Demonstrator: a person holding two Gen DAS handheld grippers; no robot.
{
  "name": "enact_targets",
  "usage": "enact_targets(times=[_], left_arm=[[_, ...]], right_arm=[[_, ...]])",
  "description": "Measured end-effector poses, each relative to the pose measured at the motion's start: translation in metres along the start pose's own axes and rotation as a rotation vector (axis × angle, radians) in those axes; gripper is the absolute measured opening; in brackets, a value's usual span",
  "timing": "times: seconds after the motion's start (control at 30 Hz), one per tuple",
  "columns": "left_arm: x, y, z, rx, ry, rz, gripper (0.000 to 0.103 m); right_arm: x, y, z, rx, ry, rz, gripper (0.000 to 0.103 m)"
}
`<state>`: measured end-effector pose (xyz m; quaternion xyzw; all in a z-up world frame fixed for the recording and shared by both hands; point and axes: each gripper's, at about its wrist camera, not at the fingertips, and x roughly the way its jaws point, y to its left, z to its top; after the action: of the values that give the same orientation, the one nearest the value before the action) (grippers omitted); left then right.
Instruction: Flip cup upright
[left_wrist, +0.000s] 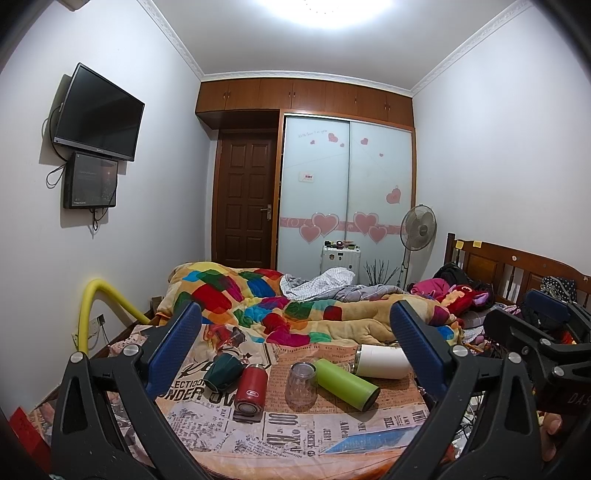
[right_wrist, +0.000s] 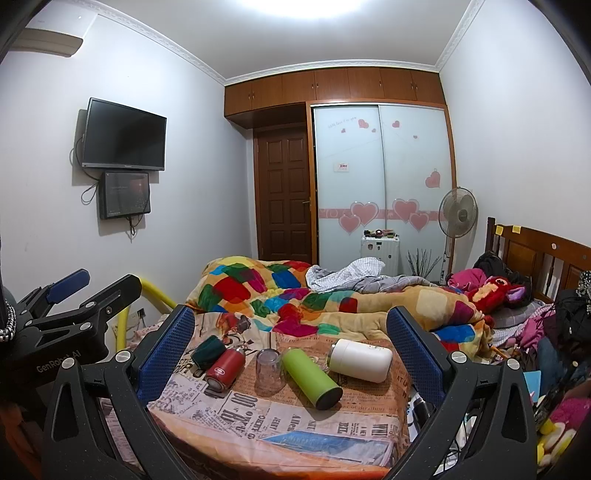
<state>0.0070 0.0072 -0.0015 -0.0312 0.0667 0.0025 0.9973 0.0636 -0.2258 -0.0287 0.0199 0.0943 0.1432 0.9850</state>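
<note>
Several drinking vessels lie on a newsprint-patterned cloth (left_wrist: 295, 424) on the bed. A clear glass cup (left_wrist: 301, 384) (right_wrist: 269, 372) stands upside down in the middle. A dark green cup (left_wrist: 221, 371) (right_wrist: 207, 350) lies on its side at the left. A red flask (left_wrist: 251, 387) (right_wrist: 225, 369), a lime green bottle (left_wrist: 347, 384) (right_wrist: 312, 373) and a white bottle (left_wrist: 382, 362) (right_wrist: 360, 360) also lie on their sides. My left gripper (left_wrist: 299, 339) is open and empty, held back from them. My right gripper (right_wrist: 291, 343) is open and empty too.
A colourful quilt (left_wrist: 280, 306) and crumpled clothes cover the bed behind the cloth. A wooden headboard (left_wrist: 517, 266) with piled clothes is at the right. A yellow rail (left_wrist: 92, 306) is at the left. The right gripper shows in the left wrist view (left_wrist: 546, 332).
</note>
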Motion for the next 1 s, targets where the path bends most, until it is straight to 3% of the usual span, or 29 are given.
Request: enact_targets(times=[0.63,1.0], left_arm=[[0.001,-0.002,0.000,-0.002,0.001,-0.001,0.102],[0.047,0.013,-0.011,-0.045,0.076,0.011,0.102]], right_arm=[[0.009,-0.001,-0.004,-0.001,0.010,-0.003,0.103],[0.045,-0.012,-0.021,-0.012,0.096,-0.015,0.103]])
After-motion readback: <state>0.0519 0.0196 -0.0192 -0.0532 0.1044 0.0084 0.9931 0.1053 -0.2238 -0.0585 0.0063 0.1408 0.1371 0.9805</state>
